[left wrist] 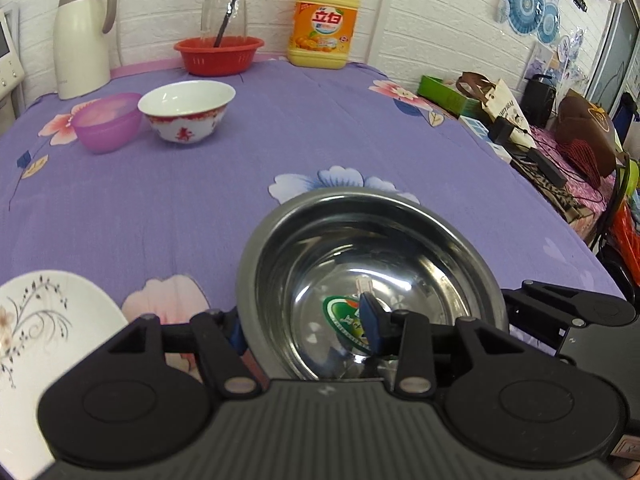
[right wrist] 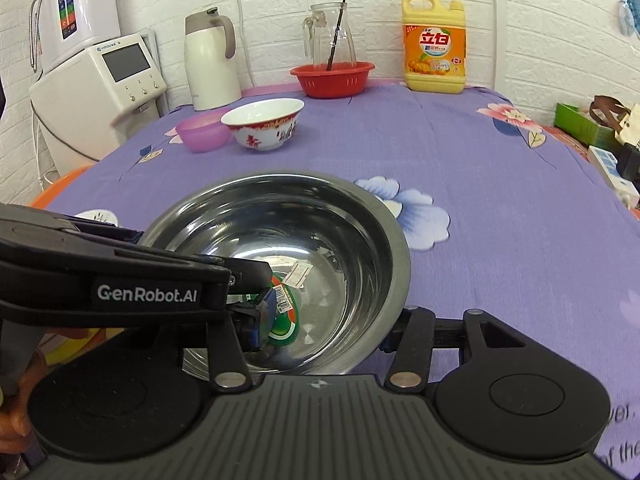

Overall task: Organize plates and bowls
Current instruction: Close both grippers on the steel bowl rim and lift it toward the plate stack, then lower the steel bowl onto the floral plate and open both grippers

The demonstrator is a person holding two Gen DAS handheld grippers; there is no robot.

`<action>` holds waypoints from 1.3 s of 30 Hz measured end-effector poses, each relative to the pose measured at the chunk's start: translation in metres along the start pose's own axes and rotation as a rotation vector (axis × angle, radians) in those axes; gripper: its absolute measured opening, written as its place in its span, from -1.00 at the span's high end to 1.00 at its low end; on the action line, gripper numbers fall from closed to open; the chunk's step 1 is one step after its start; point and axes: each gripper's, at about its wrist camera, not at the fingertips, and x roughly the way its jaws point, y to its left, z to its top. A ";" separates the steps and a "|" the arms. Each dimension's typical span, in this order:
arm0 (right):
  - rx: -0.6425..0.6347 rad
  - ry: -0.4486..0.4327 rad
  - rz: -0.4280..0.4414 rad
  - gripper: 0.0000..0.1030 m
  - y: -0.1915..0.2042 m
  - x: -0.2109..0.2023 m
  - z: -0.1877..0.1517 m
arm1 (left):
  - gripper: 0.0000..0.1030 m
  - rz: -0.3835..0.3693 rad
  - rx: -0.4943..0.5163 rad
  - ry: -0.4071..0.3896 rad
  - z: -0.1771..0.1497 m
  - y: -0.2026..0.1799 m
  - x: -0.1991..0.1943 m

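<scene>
A steel bowl (left wrist: 372, 264) with a green sticker inside sits near the front of the purple tablecloth; it also shows in the right wrist view (right wrist: 288, 248). My left gripper (left wrist: 306, 330) straddles the bowl's left wall, one blue pad inside and one outside, still wide apart. My right gripper (right wrist: 324, 330) straddles the bowl's right wall the same way, jaws wide. A white plate (left wrist: 48, 320) lies at the front left. A white and red bowl (left wrist: 186, 110) and a purple bowl (left wrist: 106, 122) stand further back; both also show in the right wrist view, the white and red bowl (right wrist: 264, 122) beside the purple bowl (right wrist: 202, 132).
A red basket (left wrist: 219, 54) with a glass jug (left wrist: 224, 8), a yellow detergent bottle (left wrist: 324, 24) and a white thermos (left wrist: 82, 36) line the back wall. A water dispenser (right wrist: 100, 92) stands left of the table. Clutter (left wrist: 560, 132) lies beyond the right edge.
</scene>
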 end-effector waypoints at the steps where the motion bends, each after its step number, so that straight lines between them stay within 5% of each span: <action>1: 0.002 0.004 0.002 -0.66 0.001 -0.001 -0.002 | 0.23 0.001 0.003 0.002 -0.002 0.000 0.000; 11: 0.025 0.015 0.031 -0.69 0.000 0.002 -0.009 | -0.02 0.007 0.045 -0.010 -0.002 -0.001 0.007; 16: 0.008 0.025 0.007 -0.96 0.001 -0.002 -0.012 | -0.04 -0.024 0.033 0.002 -0.007 -0.003 0.011; 20: 0.022 0.021 0.021 -1.00 0.000 -0.005 -0.012 | -0.42 -0.036 0.034 -0.021 -0.005 -0.001 0.006; 33: 0.162 -0.083 -0.028 -1.00 -0.042 -0.030 0.009 | -0.53 0.129 0.017 -0.192 0.050 0.060 -0.045; 39: 0.137 -0.059 0.048 -1.00 -0.049 -0.008 0.067 | -0.53 0.221 -0.033 -0.229 0.086 0.109 -0.057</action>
